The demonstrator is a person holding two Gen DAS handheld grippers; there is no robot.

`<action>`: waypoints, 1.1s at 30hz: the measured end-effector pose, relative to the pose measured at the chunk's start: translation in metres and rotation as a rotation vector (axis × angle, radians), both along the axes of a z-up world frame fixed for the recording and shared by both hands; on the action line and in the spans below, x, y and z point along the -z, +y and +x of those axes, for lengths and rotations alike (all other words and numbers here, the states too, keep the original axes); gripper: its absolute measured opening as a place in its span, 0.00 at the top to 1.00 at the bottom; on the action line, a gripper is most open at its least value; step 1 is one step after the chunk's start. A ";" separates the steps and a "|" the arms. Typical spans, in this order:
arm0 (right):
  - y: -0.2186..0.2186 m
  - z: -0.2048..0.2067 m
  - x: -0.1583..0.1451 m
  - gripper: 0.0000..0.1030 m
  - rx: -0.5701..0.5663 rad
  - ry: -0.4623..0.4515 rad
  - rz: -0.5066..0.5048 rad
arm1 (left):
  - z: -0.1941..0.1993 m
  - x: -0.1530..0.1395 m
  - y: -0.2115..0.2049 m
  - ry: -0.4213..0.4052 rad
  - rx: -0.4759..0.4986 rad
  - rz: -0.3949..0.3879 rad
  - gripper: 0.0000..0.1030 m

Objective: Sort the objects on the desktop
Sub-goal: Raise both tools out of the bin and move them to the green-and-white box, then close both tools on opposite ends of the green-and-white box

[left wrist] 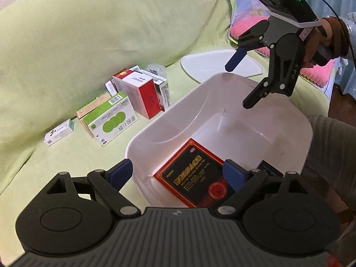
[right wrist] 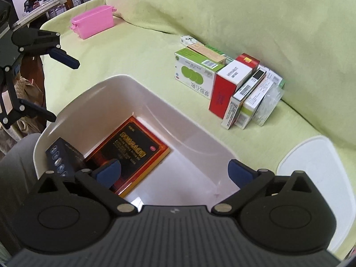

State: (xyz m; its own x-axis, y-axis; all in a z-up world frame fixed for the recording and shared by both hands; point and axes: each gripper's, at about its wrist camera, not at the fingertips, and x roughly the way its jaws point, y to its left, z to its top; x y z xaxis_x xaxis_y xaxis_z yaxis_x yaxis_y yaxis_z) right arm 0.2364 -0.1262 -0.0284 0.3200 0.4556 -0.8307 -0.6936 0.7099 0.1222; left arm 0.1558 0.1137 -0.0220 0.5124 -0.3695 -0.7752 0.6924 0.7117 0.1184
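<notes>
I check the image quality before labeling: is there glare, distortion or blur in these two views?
Left wrist view: fisheye bends the white bin rim, corners go dark, and soft glare lies on the bin's floor; the black and red box has blurred print. Right wrist view: same bending and dark corners, the medicine boxes are fairly sharp, and the white lid looks washed out.

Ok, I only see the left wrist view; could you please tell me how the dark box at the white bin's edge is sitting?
Observer: The dark blue box stands on edge in the white bin's corner, beside the flat red-and-black box.
Operator: Thanks. Is any other container around?
Observer: Yes, a pink container sits on the green cover, well away from the bin.
</notes>
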 end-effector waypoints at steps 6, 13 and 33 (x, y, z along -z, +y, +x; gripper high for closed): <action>0.001 0.010 0.000 0.02 -0.024 -0.034 0.019 | 0.017 -0.004 0.006 -0.018 -0.022 -0.008 0.13; 0.005 0.021 -0.008 0.01 -0.029 -0.097 0.082 | 0.040 -0.010 0.016 -0.016 -0.058 -0.040 0.13; 0.043 0.094 -0.032 0.01 -0.209 -0.195 0.042 | 0.113 -0.011 0.030 -0.117 -0.061 -0.001 0.13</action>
